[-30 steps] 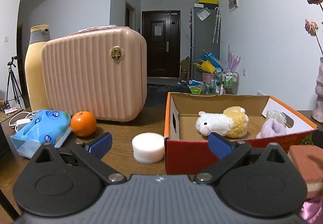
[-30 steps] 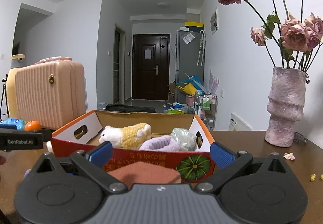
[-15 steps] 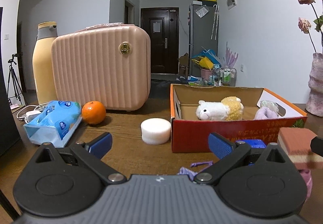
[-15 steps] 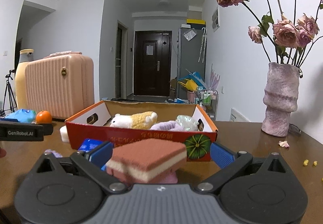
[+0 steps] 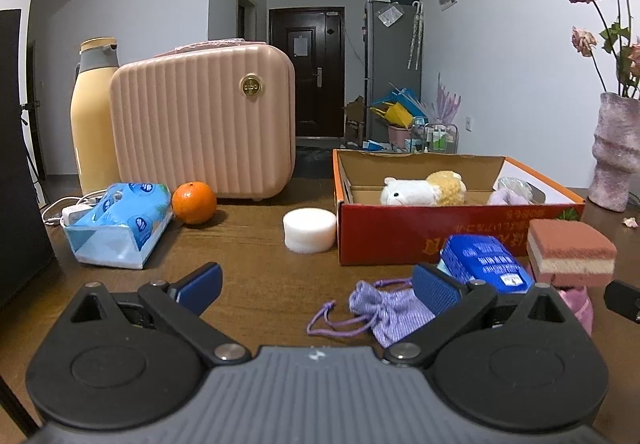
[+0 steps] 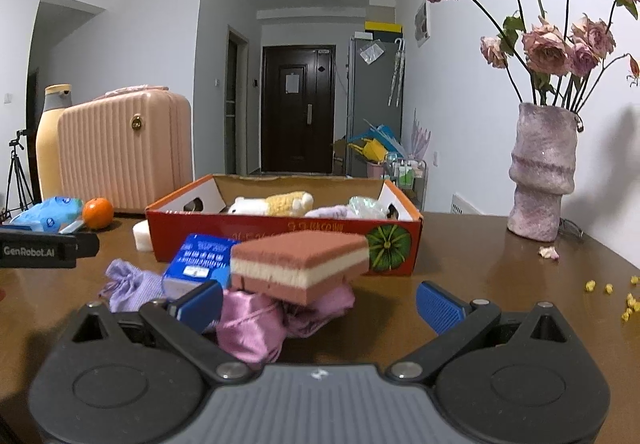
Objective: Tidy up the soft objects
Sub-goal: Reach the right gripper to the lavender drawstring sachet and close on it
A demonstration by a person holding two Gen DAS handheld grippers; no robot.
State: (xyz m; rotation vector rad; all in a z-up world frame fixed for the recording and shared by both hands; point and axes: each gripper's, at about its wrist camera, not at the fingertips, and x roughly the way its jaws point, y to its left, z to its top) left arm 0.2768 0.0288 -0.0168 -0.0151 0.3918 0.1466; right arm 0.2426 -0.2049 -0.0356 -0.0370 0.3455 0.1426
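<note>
Both grippers had backed away from the box (image 5: 420, 240) and dropped lower over the last sec; items in front of it, hidden or barely in view before, now showed in full. Judgement: that was a pull-back after a drop-off, lining up the next pick.

Left gripper (image 5: 316, 286) was open w/ nothing between its fingers; the lilac pouch (image 5: 384, 308) lay just ahead, by its right finger. Right gripper (image 6: 318, 300) was also open and empty, w/ the sponge (image 6: 300, 264) and pink pouch (image 6: 256, 324) right ahead, toward its left finger.

Already in the box: plush sheep (image 5: 420, 188), a lilac soft thing, a crinkly clear bag. Still out on the table (image 5: 256, 264): both pouches, sponge, blue pack (image 5: 480, 258), white puff (image 5: 309, 230).

Materials:
- Sponge: a square slab, terracotta top and bottom w/ a cream middle, resting on the pink pouch.
- Pink pouch: satin, shiny, crumpled.
- Lilac pouch: woven, w/ a drawstring cord.
- Puff: a short foam cylinder.
- Box: corrugated card, red outside.
- Orange (image 5: 194, 197) and suitcase (image 5: 204, 124): hard, prob. not part of the job.
</note>
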